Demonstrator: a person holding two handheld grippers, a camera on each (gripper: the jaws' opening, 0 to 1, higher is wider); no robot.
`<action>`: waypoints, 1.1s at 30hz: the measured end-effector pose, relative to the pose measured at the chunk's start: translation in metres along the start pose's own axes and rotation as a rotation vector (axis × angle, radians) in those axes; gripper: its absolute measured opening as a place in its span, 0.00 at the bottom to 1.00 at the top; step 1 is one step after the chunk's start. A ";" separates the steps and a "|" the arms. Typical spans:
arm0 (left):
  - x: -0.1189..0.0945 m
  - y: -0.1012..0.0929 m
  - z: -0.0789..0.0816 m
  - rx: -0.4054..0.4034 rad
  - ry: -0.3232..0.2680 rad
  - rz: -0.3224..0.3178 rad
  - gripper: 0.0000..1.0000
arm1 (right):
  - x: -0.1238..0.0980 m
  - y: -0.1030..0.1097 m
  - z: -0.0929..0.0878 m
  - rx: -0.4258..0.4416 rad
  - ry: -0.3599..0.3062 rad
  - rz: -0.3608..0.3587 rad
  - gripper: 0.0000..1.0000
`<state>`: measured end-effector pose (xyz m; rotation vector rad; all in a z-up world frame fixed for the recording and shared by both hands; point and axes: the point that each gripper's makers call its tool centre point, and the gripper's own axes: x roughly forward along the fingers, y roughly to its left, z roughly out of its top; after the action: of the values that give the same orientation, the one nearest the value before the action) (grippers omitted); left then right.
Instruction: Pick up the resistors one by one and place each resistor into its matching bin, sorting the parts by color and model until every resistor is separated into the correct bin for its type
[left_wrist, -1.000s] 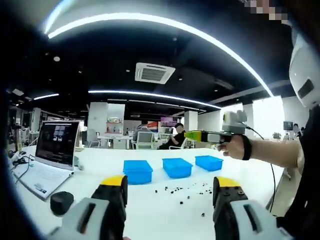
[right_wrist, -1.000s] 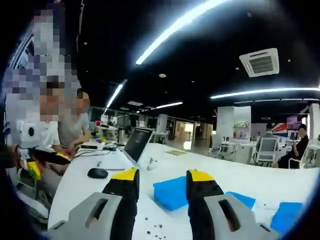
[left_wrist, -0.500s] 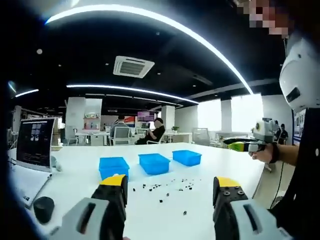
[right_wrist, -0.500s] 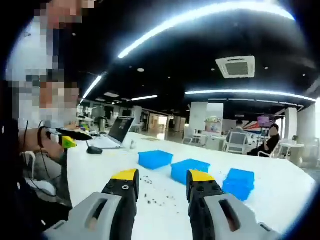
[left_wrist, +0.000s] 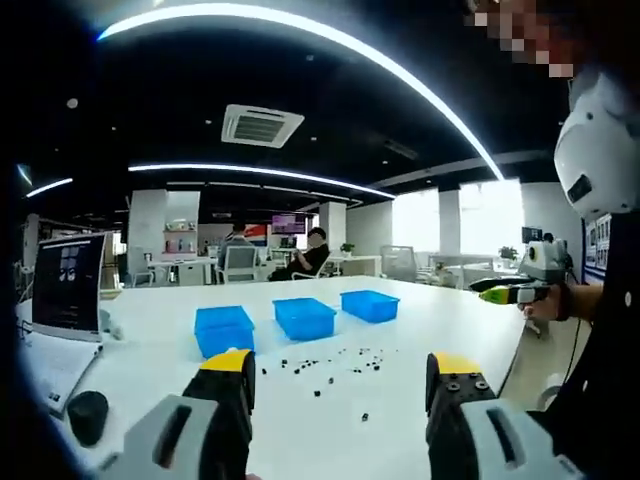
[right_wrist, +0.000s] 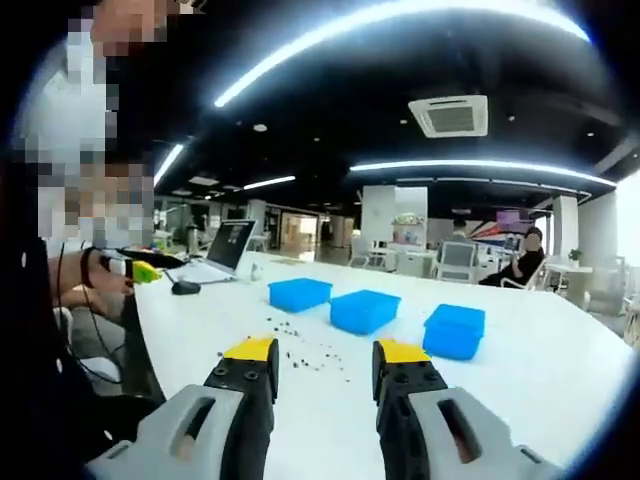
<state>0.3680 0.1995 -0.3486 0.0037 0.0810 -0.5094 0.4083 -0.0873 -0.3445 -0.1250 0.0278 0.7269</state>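
the left gripper (left_wrist: 340, 375) has its jaws spread wide with nothing between them; the right gripper (right_wrist: 325, 360) is likewise parted and empty. both hang above the white table (left_wrist: 450, 330), short of the parts. the resistors (left_wrist: 330, 365) lie loose as small dark specks, just past the left jaw tips at about 12 o'clock in the left gripper view, and around 11 o'clock beyond the right jaws (right_wrist: 305, 350).

no resistor looks picked yet, so the step in hand is likely the first reach. to do it well, choose a speck at the edge of the scatter, lower with the jaws straddling it alone, close gently, and read its color before choosing a bin.

count: three blue bins (left_wrist: 303, 318) in a row beyond the scatter, two grippers, one laptop (left_wrist: 65, 300) at 9 o'clock, one dark mouse (left_wrist: 88, 415). the resistors are too small to count exactly; roughly a couple of dozen.
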 end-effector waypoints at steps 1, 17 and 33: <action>-0.001 0.000 -0.001 0.001 0.004 -0.001 0.70 | 0.003 0.002 0.000 -0.004 0.010 0.016 0.39; -0.012 0.001 -0.020 -0.005 0.043 -0.023 0.70 | 0.060 0.024 -0.011 -0.134 0.340 0.344 0.33; -0.021 -0.006 -0.035 -0.004 0.100 -0.075 0.69 | 0.131 0.049 -0.068 -0.344 0.746 0.611 0.27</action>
<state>0.3445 0.2049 -0.3816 0.0225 0.1809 -0.5835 0.4753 0.0275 -0.4263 -0.7355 0.6792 1.2562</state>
